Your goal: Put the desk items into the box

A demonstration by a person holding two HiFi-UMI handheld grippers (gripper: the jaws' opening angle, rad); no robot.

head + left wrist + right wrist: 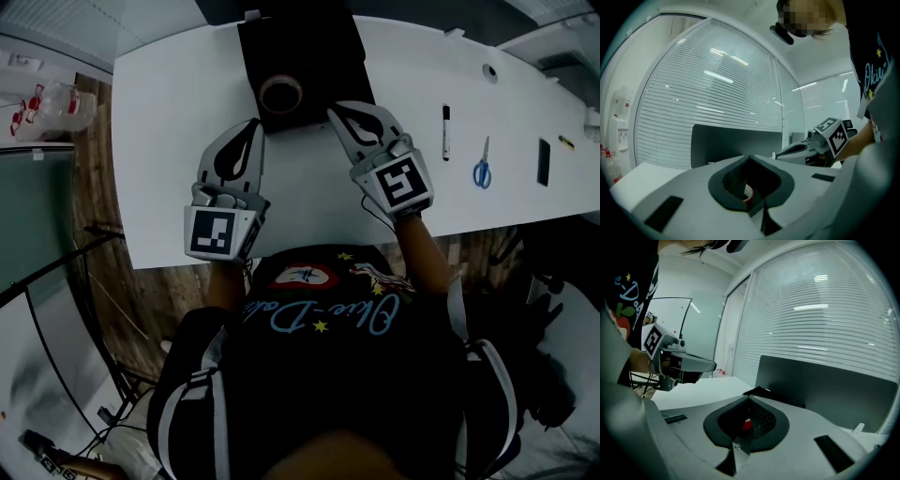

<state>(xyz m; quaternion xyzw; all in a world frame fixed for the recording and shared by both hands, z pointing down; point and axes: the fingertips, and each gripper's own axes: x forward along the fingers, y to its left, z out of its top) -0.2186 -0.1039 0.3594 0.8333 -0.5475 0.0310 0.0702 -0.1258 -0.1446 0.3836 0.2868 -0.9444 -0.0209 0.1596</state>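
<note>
black box (300, 56) with tape roll (280, 94), left tool (254, 124) and right tool (332, 112) both closed, empty

A white surface (169, 141) runs across the upper part of the head view. Left of it lies a strip of wooden floor (94, 187), and beyond that strip, clear plastic bottles (56, 105) with red marks. Black cables (56, 375) trail over a pale area at lower left. A person's dark shirt (319, 375) with pale blue script fills the bottom. White horizontal blinds (717, 103) cover the window behind the surface.
</note>
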